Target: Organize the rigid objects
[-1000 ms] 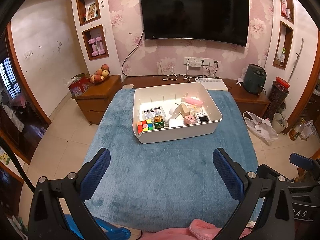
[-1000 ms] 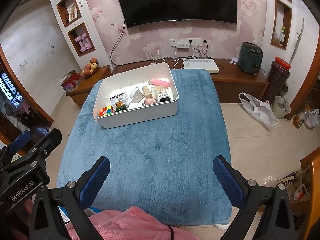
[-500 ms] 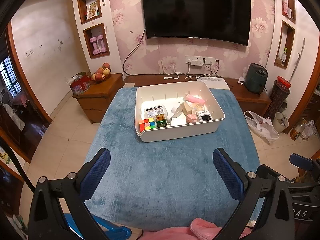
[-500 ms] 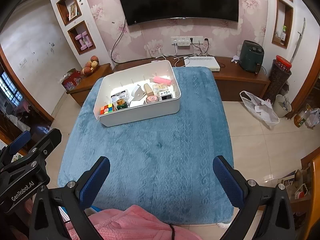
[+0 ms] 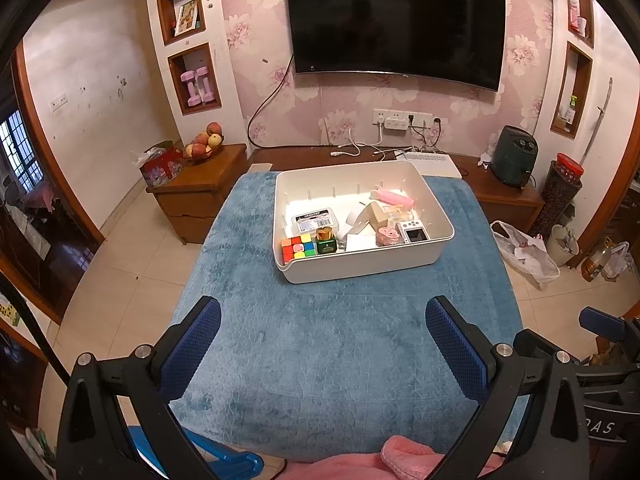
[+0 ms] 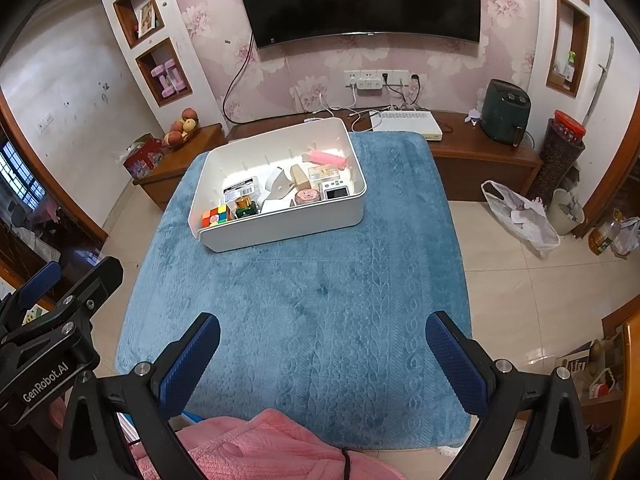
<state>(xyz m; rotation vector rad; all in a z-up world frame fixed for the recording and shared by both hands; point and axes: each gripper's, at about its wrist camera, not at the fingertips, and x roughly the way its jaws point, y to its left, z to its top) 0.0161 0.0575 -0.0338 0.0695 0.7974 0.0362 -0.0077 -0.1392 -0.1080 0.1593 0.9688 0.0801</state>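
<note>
Resting toward the far edge of the blue blanket [image 5: 320, 340], nearer its far-left corner in the right wrist view: white bin [image 5: 362, 270], long side facing the near edge, so its open top can be reached from the near side. Gathered inside, against the near wall: colour cube [image 5: 295, 247] in the near-left corner, green bottle with a gold cap [image 5: 326, 241] just beside it, a flat labelled case [image 5: 316, 221] behind them, a wooden block [image 5: 377, 216] near the middle, a round pink tin [image 5: 389, 236] and a small white device with a screen [image 5: 414, 235] toward the near-right corner, a pink piece [image 5: 394, 198] against the far wall. Packed close, some touching; exact overlaps too small to tell. Nothing loose on the rest of the blanket.

Held back over the near edge, well apart from the bin: left gripper [image 5: 322, 344], jaws spread wide, nothing between the pads, only blanket showing in the gap. Same for right gripper [image 6: 322, 350], spread wide and empty, hovering above the near part of the blanket, likely kept high for a full look at the bin.

Fits two readings: rigid items already collected in the bin as the task wants, or items waiting there to be taken out and arranged. Cannot be settled from this.
</note>
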